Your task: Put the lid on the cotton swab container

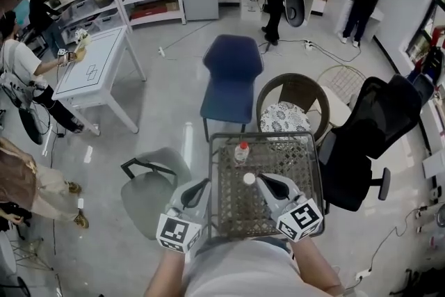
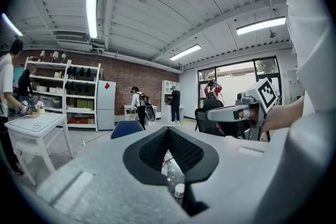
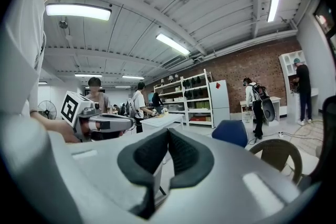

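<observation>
One container (image 1: 241, 151), one lid (image 1: 249, 179), two grippers (image 1: 204, 186) (image 1: 264, 182)

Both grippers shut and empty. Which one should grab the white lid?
Right, probably. The right gripper sits just beside the lid on the table. The left gripper is at the table's left edge, farther off. The container stands just beyond the lid.

Bright, even light falls from long ceiling tube lamps (image 2: 92, 16), blown out to white glare in both gripper views. Pale streaks reflect off the glossy floor (image 1: 174, 87). Strong fisheye bending and black corners throughout; the left gripper (image 2: 168, 132) looks soft up close.
</observation>
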A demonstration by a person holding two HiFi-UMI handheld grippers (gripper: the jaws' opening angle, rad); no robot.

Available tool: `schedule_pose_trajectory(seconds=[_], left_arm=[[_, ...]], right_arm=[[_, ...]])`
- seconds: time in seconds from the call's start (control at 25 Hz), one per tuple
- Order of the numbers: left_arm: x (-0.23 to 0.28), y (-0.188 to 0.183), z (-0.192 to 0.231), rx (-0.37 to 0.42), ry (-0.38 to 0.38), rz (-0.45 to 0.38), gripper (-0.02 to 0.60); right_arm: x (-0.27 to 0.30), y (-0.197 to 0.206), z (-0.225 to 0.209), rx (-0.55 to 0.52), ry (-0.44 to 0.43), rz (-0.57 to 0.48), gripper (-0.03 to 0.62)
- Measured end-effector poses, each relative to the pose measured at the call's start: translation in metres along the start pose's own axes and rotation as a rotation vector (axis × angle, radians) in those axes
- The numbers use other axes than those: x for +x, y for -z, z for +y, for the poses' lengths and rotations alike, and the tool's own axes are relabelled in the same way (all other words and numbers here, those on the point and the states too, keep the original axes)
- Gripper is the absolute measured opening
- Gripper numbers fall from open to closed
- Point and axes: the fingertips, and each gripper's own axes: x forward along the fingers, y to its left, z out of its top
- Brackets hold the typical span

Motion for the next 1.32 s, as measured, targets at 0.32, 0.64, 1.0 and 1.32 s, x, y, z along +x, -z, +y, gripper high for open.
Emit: schedule_pose_trajectory(seconds=[0.32, 0.64, 1.0, 1.32], left_arm=[[0.001, 0.004, -0.002, -0.008, 0.004, 0.004, 0.009], [0.004, 0.007, 0.0, -0.007, 0.002, 0.016, 0.009], [0.011, 0.006, -0.007, -0.008, 0.013, 0.015, 0.009], [0.009, 0.007, -0.005, -0.013, 0.018, 0.023, 0.009]], right_arm=[[0.001, 0.004, 0.002, -0.001, -0.007, 0.003, 0.005], [0.005, 0.004, 0.0, 0.002, -0.007, 0.016, 0.005], [-0.001, 0.005, -0.01, 0.007, 0.012, 0.014, 0.005], [0.0, 0.006, -0.01, 0.014, 0.022, 0.025, 0.005]])
